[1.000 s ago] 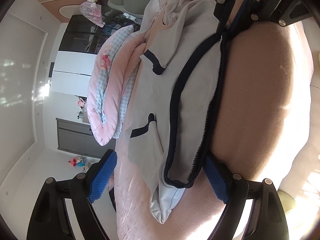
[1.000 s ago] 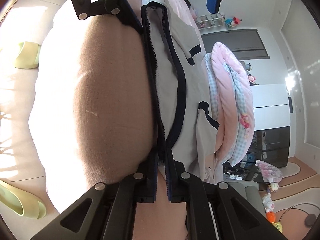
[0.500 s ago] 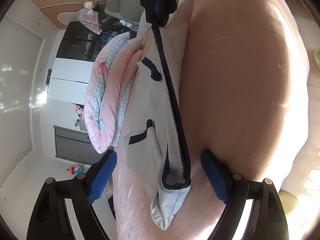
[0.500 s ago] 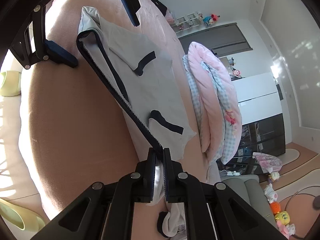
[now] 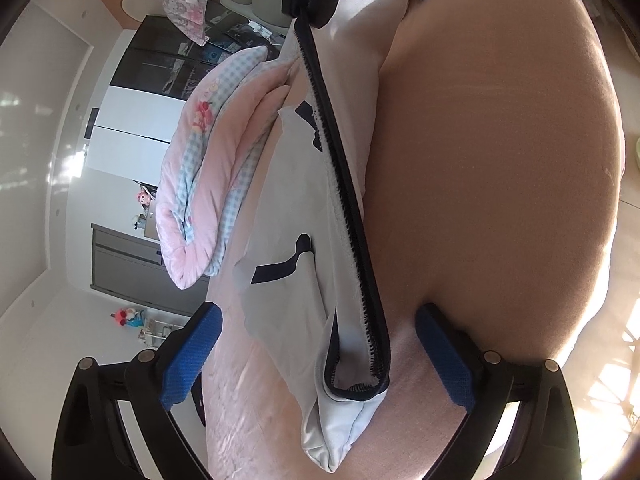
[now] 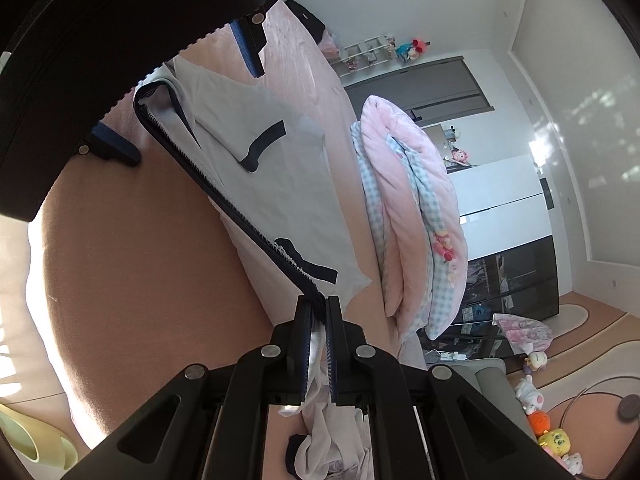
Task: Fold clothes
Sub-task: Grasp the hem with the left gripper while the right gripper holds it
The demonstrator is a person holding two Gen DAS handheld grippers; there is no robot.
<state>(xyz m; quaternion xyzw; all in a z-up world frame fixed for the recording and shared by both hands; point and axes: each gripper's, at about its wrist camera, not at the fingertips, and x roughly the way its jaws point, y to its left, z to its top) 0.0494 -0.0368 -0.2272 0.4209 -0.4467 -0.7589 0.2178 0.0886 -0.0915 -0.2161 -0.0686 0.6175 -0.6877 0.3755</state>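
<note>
A light grey garment [image 5: 296, 200] with navy trim lies on the pink bed [image 5: 500, 200]. Its navy hem band [image 5: 344, 200] runs taut from the corner near me up to my right gripper [image 5: 306, 12]. In the right wrist view that gripper [image 6: 318, 308] is shut on the hem [image 6: 224, 196]. My left gripper [image 5: 316, 360] is opening: its blue pads [image 5: 188, 360] stand far apart on either side of the garment's near corner [image 5: 352, 384] without touching it. The right wrist view shows the left gripper [image 6: 182, 98] astride that same corner.
A folded pink and checked quilt [image 5: 208, 168] lies along the bed beyond the garment. A crumpled pile of other clothes [image 6: 328, 440] sits under my right gripper. Pale green slippers [image 6: 36, 440], toys and cabinets are on the floor around the bed.
My right gripper has risen with the hem, pulling the loose loop of navy band into a straight taut line. The left jaws have spread a little wider; that hand barely moved.
</note>
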